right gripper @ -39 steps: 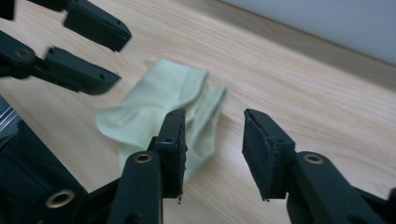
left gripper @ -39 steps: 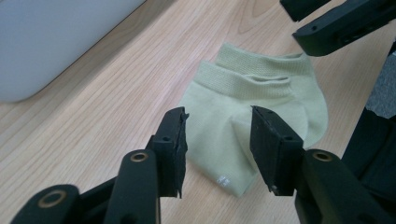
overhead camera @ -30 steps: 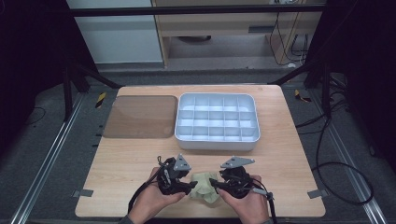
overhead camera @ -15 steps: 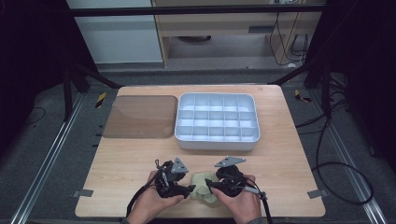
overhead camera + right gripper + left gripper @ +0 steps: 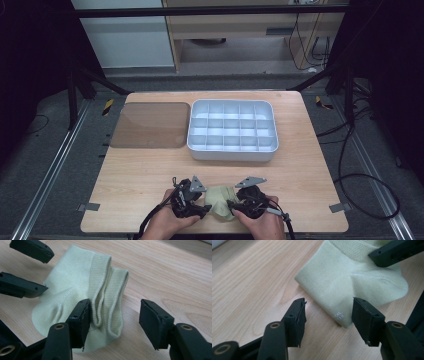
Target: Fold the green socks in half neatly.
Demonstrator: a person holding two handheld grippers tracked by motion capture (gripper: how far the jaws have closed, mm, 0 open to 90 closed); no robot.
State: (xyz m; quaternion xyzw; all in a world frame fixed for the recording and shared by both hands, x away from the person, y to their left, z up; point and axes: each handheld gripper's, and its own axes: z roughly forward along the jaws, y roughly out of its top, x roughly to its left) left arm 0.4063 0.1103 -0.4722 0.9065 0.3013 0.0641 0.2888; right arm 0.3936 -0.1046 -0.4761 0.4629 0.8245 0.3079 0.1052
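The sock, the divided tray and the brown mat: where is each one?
sock (image 5: 75,285), right gripper view, on its flat foot part.
divided tray (image 5: 231,154), high view, on its near outer wall.
brown mat (image 5: 150,125), high view, on its bare middle.

A pale knitted cloth sock (image 5: 75,297) with a ribbed cuff lies on the matt wooden table (image 5: 140,180).

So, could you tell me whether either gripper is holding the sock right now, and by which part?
Neither holds it. The left gripper is open at the sock toe; the right gripper is open around its cuff.
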